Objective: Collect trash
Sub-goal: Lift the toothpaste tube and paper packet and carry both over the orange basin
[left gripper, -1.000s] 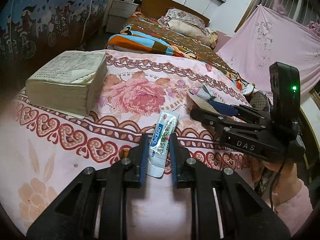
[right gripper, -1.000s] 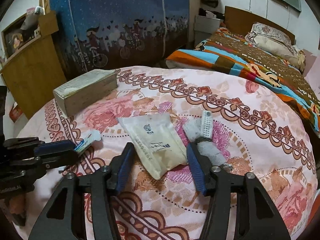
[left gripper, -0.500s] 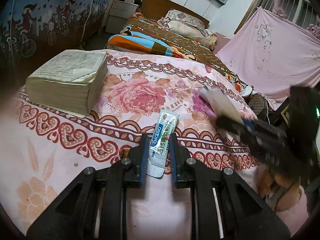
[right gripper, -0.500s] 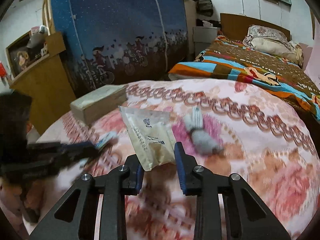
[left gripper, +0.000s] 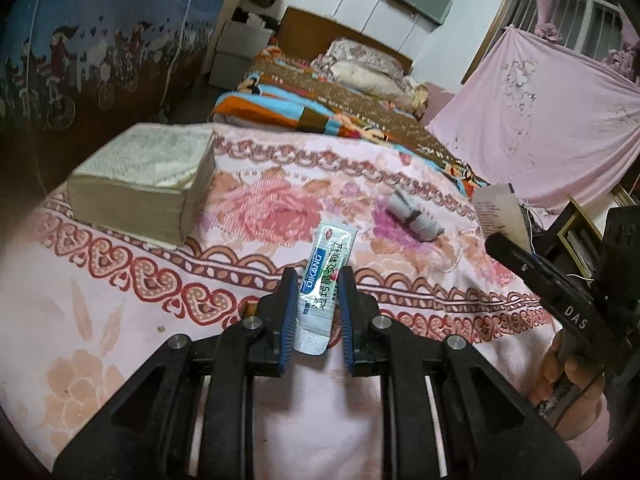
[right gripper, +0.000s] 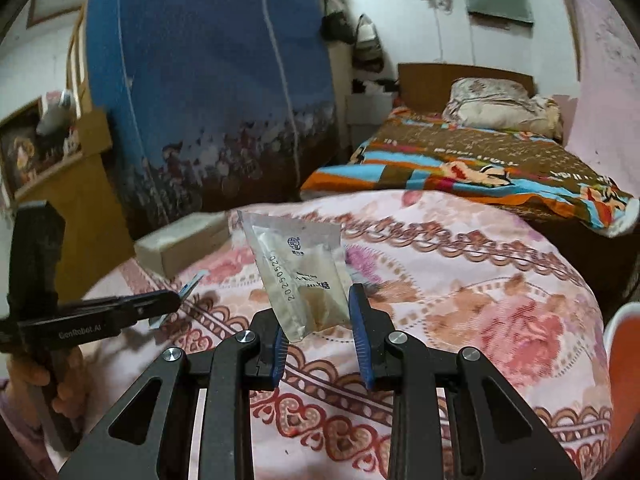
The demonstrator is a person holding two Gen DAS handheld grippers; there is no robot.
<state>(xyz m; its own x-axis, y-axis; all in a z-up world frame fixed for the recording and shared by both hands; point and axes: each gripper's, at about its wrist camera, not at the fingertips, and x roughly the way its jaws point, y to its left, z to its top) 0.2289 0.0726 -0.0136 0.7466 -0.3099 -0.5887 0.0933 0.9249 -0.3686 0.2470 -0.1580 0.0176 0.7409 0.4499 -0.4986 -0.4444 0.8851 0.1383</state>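
My left gripper (left gripper: 318, 304) is shut on a white and blue sachet (left gripper: 328, 264), held just above the pink floral cloth (left gripper: 120, 320). In the right wrist view my right gripper (right gripper: 318, 320) is shut on the lower end of a beige, see-through pouch (right gripper: 300, 272), lifted clear of the cloth. The same pouch (left gripper: 496, 212) shows at the right of the left wrist view, sticking up from the right gripper (left gripper: 494, 240). The left gripper (right gripper: 172, 300) with its sachet (right gripper: 188, 288) appears at the left of the right view. A crumpled grey wrapper (left gripper: 412, 216) lies on the cloth.
A thick block of yellowed paper (left gripper: 144, 180) sits at the cloth's far left. Behind it runs a bed with a striped blanket (left gripper: 320, 112), and a pink drape (left gripper: 540, 128) hangs at the right. A wooden cabinet (right gripper: 80, 200) stands left, with an orange-red object (right gripper: 624, 360) at the right edge.
My right gripper closed on the beige pouch and lifted it off the cloth, swinging away from the grey wrapper. The left gripper kept still with the sachet in it.
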